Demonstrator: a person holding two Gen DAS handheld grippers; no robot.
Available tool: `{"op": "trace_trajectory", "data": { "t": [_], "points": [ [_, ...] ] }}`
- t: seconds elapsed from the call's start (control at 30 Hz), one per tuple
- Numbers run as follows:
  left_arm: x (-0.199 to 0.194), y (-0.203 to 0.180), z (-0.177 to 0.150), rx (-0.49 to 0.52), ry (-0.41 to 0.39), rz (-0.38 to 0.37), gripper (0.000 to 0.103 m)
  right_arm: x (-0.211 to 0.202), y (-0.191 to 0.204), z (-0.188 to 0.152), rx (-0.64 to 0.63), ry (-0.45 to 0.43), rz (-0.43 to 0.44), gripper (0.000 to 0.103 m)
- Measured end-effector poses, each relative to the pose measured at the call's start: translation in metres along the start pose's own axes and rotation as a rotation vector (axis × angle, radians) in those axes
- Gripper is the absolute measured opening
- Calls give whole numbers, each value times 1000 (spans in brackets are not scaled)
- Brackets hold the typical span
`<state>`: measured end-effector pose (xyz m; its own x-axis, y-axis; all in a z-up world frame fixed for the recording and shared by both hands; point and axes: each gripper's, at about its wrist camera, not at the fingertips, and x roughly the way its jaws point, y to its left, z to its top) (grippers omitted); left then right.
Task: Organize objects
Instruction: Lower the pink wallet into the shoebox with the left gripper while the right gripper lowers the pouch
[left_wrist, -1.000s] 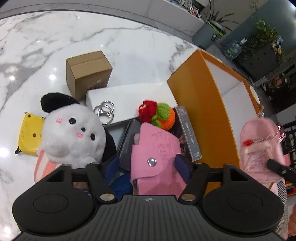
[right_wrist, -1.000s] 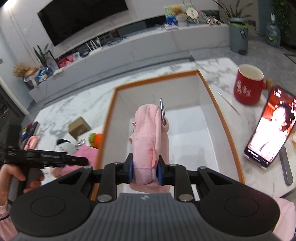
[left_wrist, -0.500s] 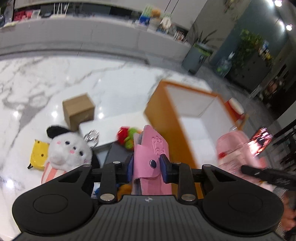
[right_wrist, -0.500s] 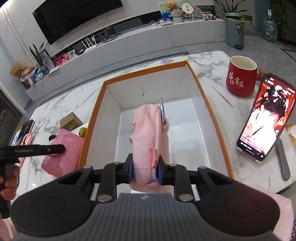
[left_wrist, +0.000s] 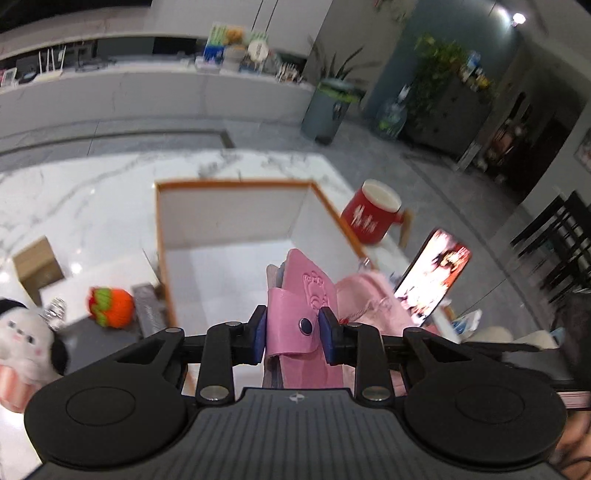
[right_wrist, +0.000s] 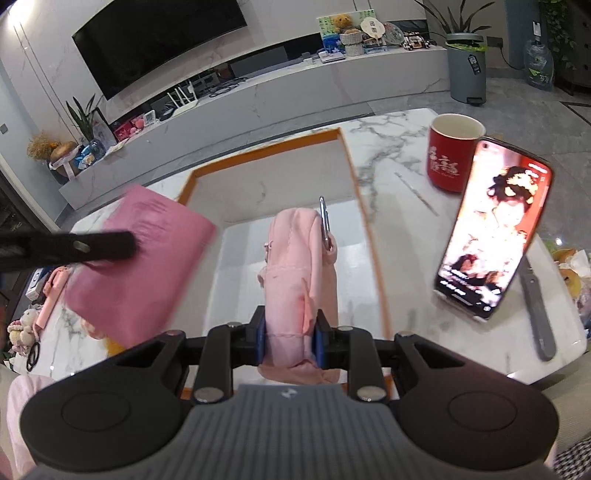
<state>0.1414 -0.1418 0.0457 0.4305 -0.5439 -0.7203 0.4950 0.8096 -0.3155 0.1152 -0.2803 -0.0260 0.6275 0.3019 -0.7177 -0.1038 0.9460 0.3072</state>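
Note:
My left gripper (left_wrist: 295, 328) is shut on a pink snap wallet (left_wrist: 306, 295) and holds it above the near part of the orange-rimmed white box (left_wrist: 236, 183). My right gripper (right_wrist: 290, 339) is shut on a light pink pouch (right_wrist: 299, 266) with a metal clip, held over the same box (right_wrist: 273, 147). The wallet also shows in the right wrist view (right_wrist: 136, 258), left of the pouch. The pouch shows in the left wrist view (left_wrist: 373, 299), just right of the wallet.
A red mug (right_wrist: 452, 151) and a propped phone (right_wrist: 495, 229) stand right of the box. Left of the box lie a crochet strawberry toy (left_wrist: 110, 306), a white plush (left_wrist: 22, 339), a brown carton (left_wrist: 37, 264) and a dark booklet (left_wrist: 147, 310).
My left gripper shut on the pink wallet, lifted it off the pile and carried it right over the box. My right gripper kept the pouch over the box.

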Motion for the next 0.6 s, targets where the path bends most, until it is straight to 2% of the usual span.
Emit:
{"op": "trace_trajectory", "data": {
  "t": [0.13, 0.3, 0.43, 0.6],
  "points": [
    [42, -6, -4, -25, 86, 51, 33, 6, -13, 6, 27, 32, 11, 26],
    [74, -10, -12, -47, 162, 73, 33, 22, -17, 9, 4, 92, 4, 26],
    [84, -10, -16, -62, 193, 93, 33, 31, -16, 9, -21, 118, 9, 27],
    [93, -9, -22, -76, 208, 108, 33, 35, -9, 11, -64, 137, -9, 34]
  ]
}}
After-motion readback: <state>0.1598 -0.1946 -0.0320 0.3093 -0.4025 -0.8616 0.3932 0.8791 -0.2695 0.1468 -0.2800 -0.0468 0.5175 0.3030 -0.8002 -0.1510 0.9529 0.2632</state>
